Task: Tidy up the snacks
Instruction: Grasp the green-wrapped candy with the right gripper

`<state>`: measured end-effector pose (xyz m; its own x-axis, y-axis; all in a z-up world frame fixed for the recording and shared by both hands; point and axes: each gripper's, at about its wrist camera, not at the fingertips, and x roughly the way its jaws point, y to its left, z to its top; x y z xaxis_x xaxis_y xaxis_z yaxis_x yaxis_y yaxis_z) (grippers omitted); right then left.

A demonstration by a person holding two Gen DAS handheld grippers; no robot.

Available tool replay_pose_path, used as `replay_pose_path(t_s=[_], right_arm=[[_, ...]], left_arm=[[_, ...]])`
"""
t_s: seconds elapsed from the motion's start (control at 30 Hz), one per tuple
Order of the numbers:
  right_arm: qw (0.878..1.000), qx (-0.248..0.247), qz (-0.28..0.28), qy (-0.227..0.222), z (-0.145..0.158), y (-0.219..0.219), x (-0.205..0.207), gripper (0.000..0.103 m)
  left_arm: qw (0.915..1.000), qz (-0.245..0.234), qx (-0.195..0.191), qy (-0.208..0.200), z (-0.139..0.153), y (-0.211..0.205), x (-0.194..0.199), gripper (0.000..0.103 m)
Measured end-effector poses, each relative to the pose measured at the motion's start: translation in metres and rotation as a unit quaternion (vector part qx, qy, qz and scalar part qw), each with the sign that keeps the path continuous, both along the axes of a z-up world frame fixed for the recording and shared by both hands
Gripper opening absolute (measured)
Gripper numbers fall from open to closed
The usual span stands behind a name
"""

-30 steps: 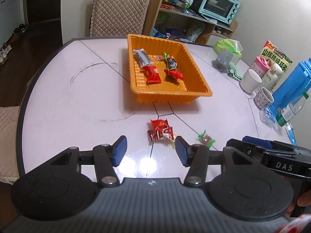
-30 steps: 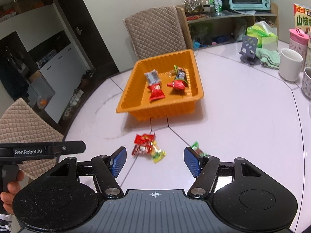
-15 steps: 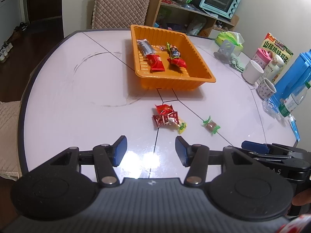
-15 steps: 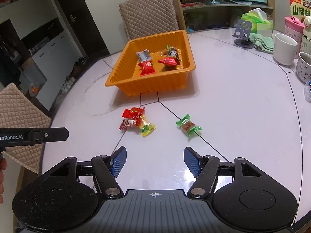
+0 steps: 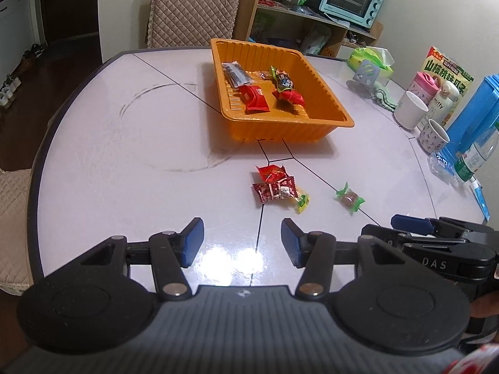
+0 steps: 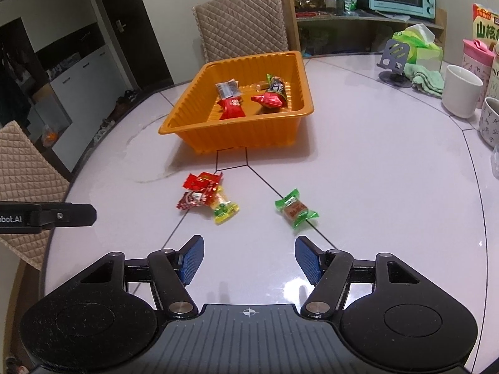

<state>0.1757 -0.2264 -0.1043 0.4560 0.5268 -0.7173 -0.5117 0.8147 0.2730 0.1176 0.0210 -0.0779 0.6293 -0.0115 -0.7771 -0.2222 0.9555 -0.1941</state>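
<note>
On the white table (image 6: 374, 168), a small pile of red snacks (image 6: 199, 191) lies on the left and a green candy (image 6: 295, 208) lies apart on the right, its long axis slanting from upper left to lower right. Behind them the orange tray (image 6: 243, 134) holds more snacks. The left gripper (image 5: 242, 241) and the right gripper (image 6: 249, 258) are both spread and hold nothing. Compared with one second ago, both grippers are lower, and the loose snacks appear higher in both views
</note>
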Motion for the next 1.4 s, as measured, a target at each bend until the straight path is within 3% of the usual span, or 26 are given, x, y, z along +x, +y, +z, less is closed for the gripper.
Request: replay_pose_path(t_s=[0.5,0.63,0.93,1.17,1.33,1.4], right_arm=[[0.997,-0.043,0.025,-0.056,-0.022,0.004,0.029,0.064],[0.995,-0.06,0.041,-0.068,-0.031,0.011,0.04,0.052],[0.991,-0.083,0.068,-0.074,-0.048,0.02,0.056,0.046],[0.99,-0.091,0.076,-0.071,-0.055,0.023,0.063,0.036],[0.992,-0.086,0.066,-0.061,-0.055,0.019,0.067,0.02],[0.993,-0.084,0.062,-0.056,-0.054,0.017,0.067,0.02]], left_arm=[[0.9996,-0.015,0.018,0.012,-0.021,0.002,0.017,0.051],[0.9995,-0.018,0.021,0.016,-0.027,0.004,0.023,0.051],[0.9989,-0.032,0.028,0.022,-0.039,0.005,0.039,0.051],[0.9968,-0.064,0.04,0.024,-0.048,-0.003,0.054,0.051],[0.994,-0.093,0.053,0.024,-0.053,-0.01,0.065,0.05],[0.9924,-0.106,0.059,0.024,-0.055,-0.013,0.07,0.05]])
